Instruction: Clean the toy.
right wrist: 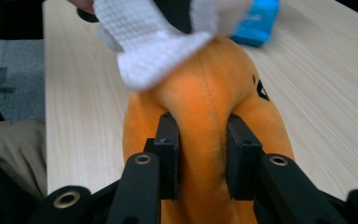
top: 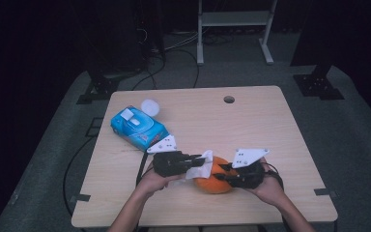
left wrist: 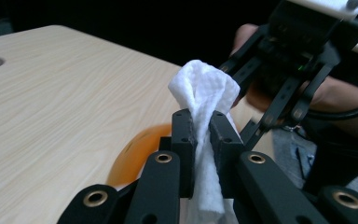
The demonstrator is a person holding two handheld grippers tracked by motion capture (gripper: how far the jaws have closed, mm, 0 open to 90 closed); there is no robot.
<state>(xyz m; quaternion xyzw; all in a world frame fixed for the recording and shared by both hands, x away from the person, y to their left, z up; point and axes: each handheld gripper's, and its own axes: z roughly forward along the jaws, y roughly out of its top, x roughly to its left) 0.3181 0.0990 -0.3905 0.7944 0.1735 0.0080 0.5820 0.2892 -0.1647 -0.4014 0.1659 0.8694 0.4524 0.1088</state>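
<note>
1. High view: an orange plush toy (top: 214,181), rounded and soft, sits on the pale wood-grain worktop (top: 251,125) near its front edge, between the two hands. The left tongs (top: 200,160) reach in from the left and clamp a white wipe (top: 200,166), which drapes against the toy's upper left side. The right tongs (top: 222,174) come in from the right and grip the toy at its top. Each carries a grey three-cornered plate. Well behind the left hand lies a blue wipe pack (top: 138,127) with a white flap, slanted on the worktop, and just beyond it a small white round lid (top: 150,107). A round hole (top: 229,99) is cut in the worktop near its far edge.

2. Left gripper view: the left tongs (left wrist: 201,135) are pressed together on the white wipe (left wrist: 205,91), whose waffle-textured sheet bunches into a folded crest above the black pads and hangs down between them. Below and left shows the orange plush toy (left wrist: 135,154), blurred, on the worktop (left wrist: 74,93). The right tongs' black linkage stands close behind the wipe, but whether it touches the wipe cannot be told.

3. Right gripper view: the right tongs (right wrist: 203,137) pinch a raised ridge of the orange plush toy (right wrist: 205,88), its short fuzzy fabric bulging between the flat black pads, with a stitched seam running up the middle and a small black mark on its right side. The white wipe (right wrist: 154,44) lies on the toy's far top. The blue wipe pack (right wrist: 256,23) is a blur behind.
</note>
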